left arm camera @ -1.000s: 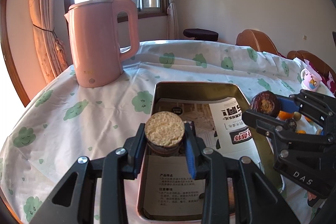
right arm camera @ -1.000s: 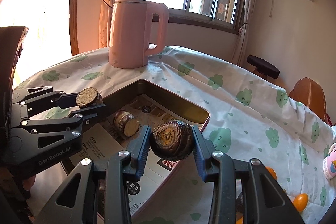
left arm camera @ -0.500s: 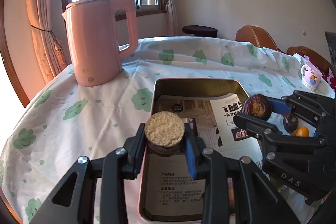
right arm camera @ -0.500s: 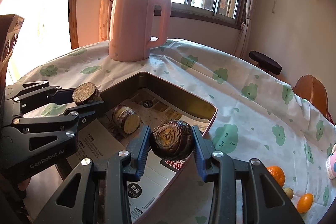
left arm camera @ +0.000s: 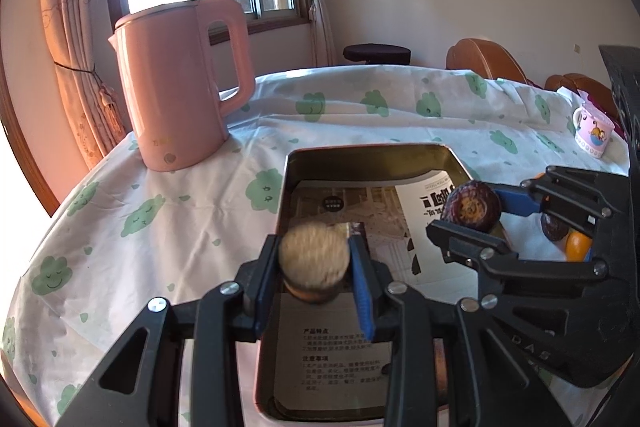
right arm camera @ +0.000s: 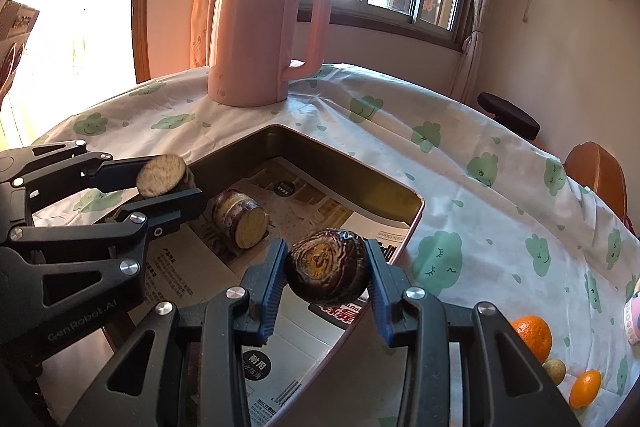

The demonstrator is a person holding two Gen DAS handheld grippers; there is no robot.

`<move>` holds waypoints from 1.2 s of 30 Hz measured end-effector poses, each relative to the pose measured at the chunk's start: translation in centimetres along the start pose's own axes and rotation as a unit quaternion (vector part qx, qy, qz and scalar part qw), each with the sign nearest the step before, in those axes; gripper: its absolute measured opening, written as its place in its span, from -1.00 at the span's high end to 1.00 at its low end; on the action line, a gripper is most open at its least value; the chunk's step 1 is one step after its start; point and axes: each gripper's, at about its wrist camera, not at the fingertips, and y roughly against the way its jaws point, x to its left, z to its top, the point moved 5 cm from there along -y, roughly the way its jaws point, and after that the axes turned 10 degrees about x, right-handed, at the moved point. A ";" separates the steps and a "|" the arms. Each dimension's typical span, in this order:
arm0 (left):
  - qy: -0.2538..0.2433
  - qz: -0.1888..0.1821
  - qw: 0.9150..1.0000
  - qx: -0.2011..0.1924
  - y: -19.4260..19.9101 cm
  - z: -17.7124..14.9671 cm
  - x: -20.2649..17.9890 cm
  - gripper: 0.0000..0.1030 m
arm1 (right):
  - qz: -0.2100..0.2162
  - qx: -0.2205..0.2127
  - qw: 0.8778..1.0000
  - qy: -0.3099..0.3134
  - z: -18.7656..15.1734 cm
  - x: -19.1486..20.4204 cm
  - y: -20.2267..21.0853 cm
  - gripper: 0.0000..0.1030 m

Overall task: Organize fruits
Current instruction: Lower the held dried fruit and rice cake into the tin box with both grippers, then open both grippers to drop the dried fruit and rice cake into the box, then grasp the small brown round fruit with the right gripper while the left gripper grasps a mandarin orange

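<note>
Tongs both loaded: left tongs (left arm camera: 314,259), marked "GenRobot.AI", pinching a cut cane piece (left arm camera: 313,259); right tongs (right arm camera: 327,267), marked "DAS", pinching a dark round fruit (right arm camera: 326,266), frame centre.

Dull metal tray (left arm camera: 366,157) lined with printed paper (right arm camera: 192,267); smooth matt pink plastic kettle (left arm camera: 180,99); wrinkled cloth (left arm camera: 180,219) over the counter.

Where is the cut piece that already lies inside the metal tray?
In the right wrist view, the cut piece lies on the printed paper in the tray, left of centre, beside the left tool.
</note>
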 end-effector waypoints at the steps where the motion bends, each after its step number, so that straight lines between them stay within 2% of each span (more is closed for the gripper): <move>1: -0.001 0.001 1.000 0.000 0.0 0.0 0.0 0.29 | 0.000 0.000 1.000 0.000 0.0 0.0 0.0 0.21; 3: -0.001 0.002 1.000 0.001 0.0 0.0 0.0 0.28 | 0.004 0.000 1.000 -0.001 0.0 0.0 0.0 0.21; 7: 0.001 0.007 1.000 -0.004 0.3 0.0 0.1 0.01 | 0.004 -0.004 1.000 -0.001 0.0 0.1 0.2 0.14; 12: 0.001 0.006 1.000 -0.007 0.5 0.0 0.2 -0.04 | 0.006 -0.008 1.000 -0.004 -0.1 0.0 0.4 0.12; 17: 0.011 0.009 1.000 -0.008 0.7 -0.1 0.6 -0.24 | 0.001 -0.011 1.000 -0.005 -0.2 0.0 0.6 0.08; 22: 0.024 -0.005 0.999 -0.022 1.7 -0.1 1.0 -0.47 | 0.001 -0.018 1.000 -0.023 -0.6 -0.7 1.6 -0.13; 24: 0.024 -0.012 0.999 -0.030 2.2 -0.1 0.7 -0.48 | -0.001 -0.023 0.999 -0.033 -1.0 -1.2 2.3 -0.20; 29: 0.013 -0.039 0.998 -0.050 3.7 -0.1 -1.7 -0.48 | -0.014 -0.033 0.998 -0.059 -3.4 -3.1 4.9 -0.23; 32: -0.004 -0.053 0.997 -0.058 4.5 -0.2 -3.9 -0.48 | -0.026 -0.039 0.995 -0.093 -5.8 -5.5 6.9 -0.29; 36: -0.028 -0.066 0.996 -0.062 5.1 -0.3 -7.2 -0.48 | -0.063 -0.038 0.987 -0.146 -9.7 -9.6 9.2 -0.32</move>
